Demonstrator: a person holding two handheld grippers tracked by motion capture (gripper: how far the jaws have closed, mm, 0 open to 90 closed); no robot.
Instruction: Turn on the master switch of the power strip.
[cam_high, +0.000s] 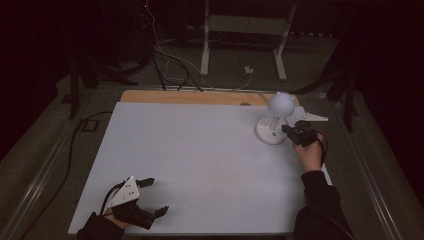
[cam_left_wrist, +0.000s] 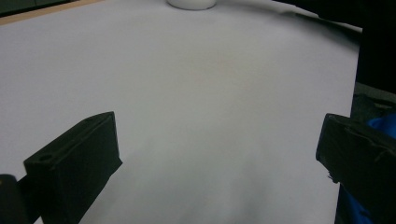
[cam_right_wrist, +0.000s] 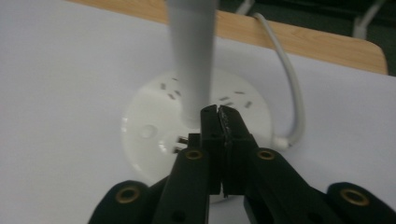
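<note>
Gleaming round lamp base (cam_right_wrist: 154, 135) (smooth plastic)

My right gripper (cam_high: 290, 131) sits over the round base of the white globe-headed desk lamp (cam_high: 274, 121), far right on the white-topped table (cam_high: 200, 160). My left gripper (cam_high: 152, 196) is near-left, well apart.

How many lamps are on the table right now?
1. The white lamp stands at the table's far right, its round base right by the shut right gripper. The left gripper, open, is at the near left.
</note>
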